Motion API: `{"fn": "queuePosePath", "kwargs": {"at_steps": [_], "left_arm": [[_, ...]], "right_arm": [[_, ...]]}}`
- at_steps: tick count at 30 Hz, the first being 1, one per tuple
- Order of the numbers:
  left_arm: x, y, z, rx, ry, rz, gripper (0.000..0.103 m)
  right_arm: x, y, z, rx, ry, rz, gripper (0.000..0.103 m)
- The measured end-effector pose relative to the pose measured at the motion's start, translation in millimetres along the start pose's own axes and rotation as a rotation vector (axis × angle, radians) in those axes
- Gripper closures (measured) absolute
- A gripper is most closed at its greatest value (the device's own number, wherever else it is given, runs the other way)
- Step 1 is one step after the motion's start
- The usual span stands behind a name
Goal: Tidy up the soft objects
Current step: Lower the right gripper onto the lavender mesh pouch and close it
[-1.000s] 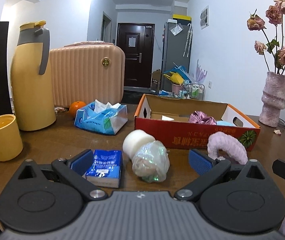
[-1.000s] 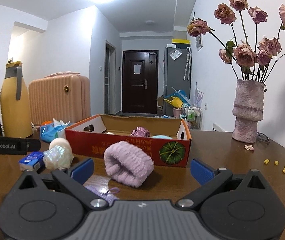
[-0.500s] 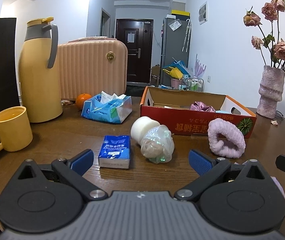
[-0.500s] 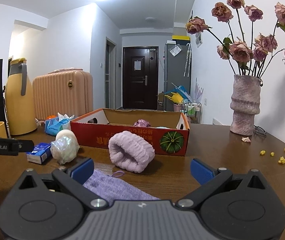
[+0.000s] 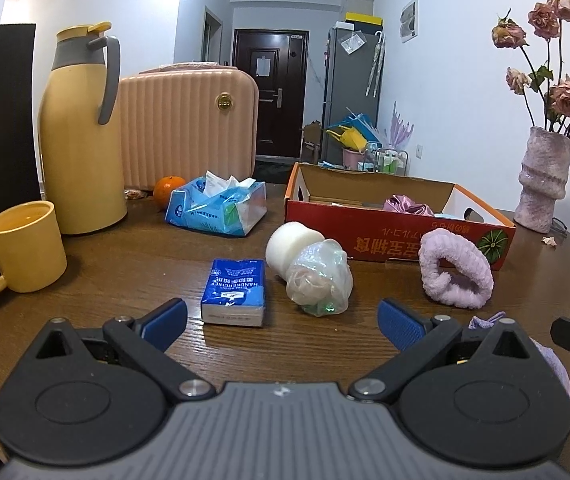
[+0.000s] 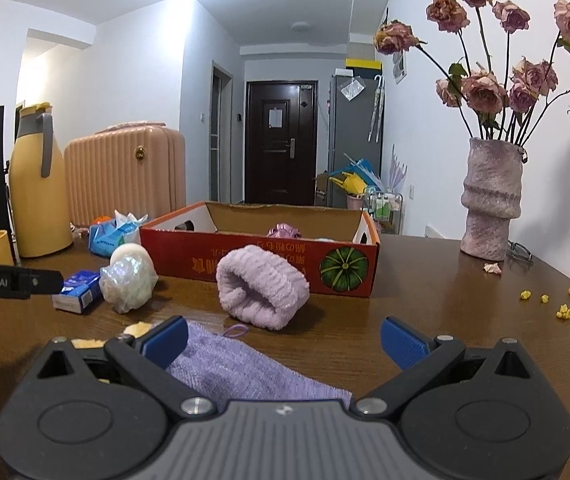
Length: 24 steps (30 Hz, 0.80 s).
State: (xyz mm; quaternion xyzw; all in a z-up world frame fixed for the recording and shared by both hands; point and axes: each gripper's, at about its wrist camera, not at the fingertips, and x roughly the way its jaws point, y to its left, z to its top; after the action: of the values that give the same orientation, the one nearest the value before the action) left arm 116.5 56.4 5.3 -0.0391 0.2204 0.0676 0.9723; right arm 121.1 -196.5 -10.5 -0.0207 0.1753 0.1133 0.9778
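Purple headband: I see it lying on the wooden table just in front of the red cardboard box; its long axis runs roughly left to right, and its open loop faces toward my left gripper in that wrist view.
Lavender cloth: it lies flat right under my right gripper, beneath its left finger and the gap, with a small loop at its far edge pointing toward the headband.
Plastic-wrapped bundle: it leans against a white roll, ahead of my left gripper and near the box front.
Tissue pack: blue, its long axis pointing away from me, just ahead of the left gripper's left finger.
Box contents: I make out a shiny pink item inside.
Right gripper: spread wide, grasping nothing.
Left gripper: also spread wide, nothing between its blue pads.
Surroundings: yellow mug, yellow thermos, blue tissue bag, orange, pink suitcase, vase of dried roses.
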Motion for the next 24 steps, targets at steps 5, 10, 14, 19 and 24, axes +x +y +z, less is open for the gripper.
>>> {"fn": "queuePosePath", "kwargs": {"at_steps": [5, 10, 14, 19, 24], "left_arm": [[1.2, 1.8, 0.4, -0.008, 0.011, -0.006, 0.0], [0.0, 2.1, 0.3, -0.009, 0.011, -0.013, 0.0], [0.3, 1.4, 0.2, -0.007, 0.014, -0.012, 0.0], [1.7, 0.8, -0.4, -0.006, 0.021, -0.009, 0.0], [4.0, -0.3, -1.7, 0.0, 0.032, -0.005, 0.0]], "right_arm": [[5.0, 0.8, -4.6, -0.038, 0.066, 0.017, 0.0], [16.9, -0.4, -8.6, -0.072, 0.144, 0.048, 0.0], [31.4, 0.9, -10.6, -0.098, 0.201, 0.075, 0.0], [49.5, -2.3, -8.9, -0.095, 0.244, 0.118, 0.0], [63.8, -7.9, -6.8, -0.072, 0.276, 0.171, 0.0]]}}
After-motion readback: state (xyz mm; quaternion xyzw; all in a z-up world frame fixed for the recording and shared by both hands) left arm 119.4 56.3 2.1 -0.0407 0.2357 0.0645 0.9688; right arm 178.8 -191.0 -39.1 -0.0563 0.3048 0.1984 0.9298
